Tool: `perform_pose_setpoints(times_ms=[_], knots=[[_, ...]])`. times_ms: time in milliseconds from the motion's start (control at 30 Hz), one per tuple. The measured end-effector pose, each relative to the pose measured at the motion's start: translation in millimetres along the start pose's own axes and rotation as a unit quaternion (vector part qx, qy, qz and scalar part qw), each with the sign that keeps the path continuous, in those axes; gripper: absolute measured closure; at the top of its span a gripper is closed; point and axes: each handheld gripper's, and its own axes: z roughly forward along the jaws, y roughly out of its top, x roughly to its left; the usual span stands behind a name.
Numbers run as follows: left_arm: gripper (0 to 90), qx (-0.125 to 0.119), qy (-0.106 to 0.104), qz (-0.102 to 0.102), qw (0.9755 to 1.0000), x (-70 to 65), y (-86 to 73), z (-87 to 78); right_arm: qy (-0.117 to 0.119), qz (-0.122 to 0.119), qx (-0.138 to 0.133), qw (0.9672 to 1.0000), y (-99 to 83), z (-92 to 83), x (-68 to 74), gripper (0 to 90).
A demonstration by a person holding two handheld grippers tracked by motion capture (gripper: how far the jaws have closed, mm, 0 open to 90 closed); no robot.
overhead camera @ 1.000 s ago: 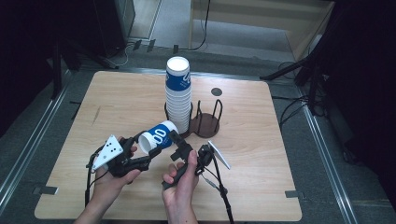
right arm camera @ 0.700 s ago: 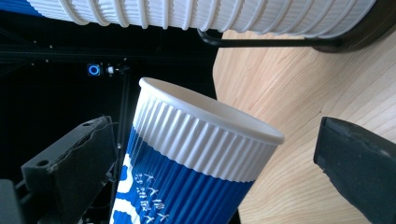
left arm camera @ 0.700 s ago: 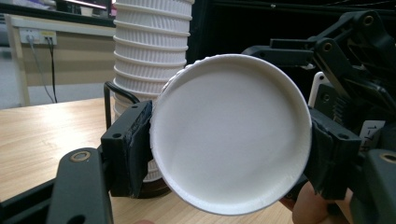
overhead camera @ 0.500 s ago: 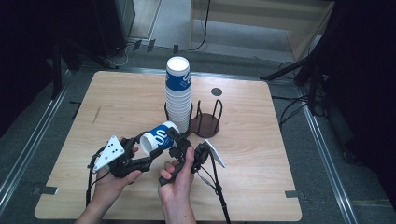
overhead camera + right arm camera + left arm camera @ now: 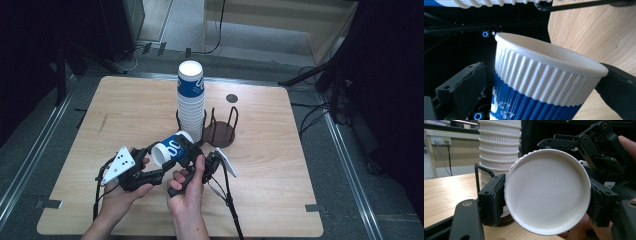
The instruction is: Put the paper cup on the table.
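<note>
A blue and white ribbed paper cup (image 5: 171, 149) lies on its side above the table, between my two grippers. My left gripper (image 5: 160, 159) is shut on its base end; in the left gripper view the white cup bottom (image 5: 546, 195) faces the camera, pressed between both pads. My right gripper (image 5: 190, 150) reaches around the same cup. In the right gripper view the cup (image 5: 536, 82) touches the right jaw, while a dark gap separates it from the left jaw, so the gripper (image 5: 539, 86) stands open.
A tall stack of upturned cups (image 5: 190, 100) stands in a black wire holder (image 5: 222, 131) at the middle of the wooden table (image 5: 285, 170), just behind the held cup. Dark floor and stands surround the table.
Very little. The right hand has edged slightly left toward the cup; the cup stays held on its side by the left gripper.
</note>
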Motion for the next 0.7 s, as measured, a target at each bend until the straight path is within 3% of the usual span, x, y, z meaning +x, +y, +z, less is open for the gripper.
perform_pose_setpoints(times_ms=[100,700], knots=[[27.8,0.000,0.000,0.001,1.0000,0.1,-0.1,0.0,0.011,0.009,0.005,0.9999,0.2,2.2,-1.8,0.3],[27.7,-0.001,-0.002,0.002,1.0000,-0.3,0.2,-0.1,0.014,0.016,0.001,0.9998,1.2,4.7,-3.2,5.9]])
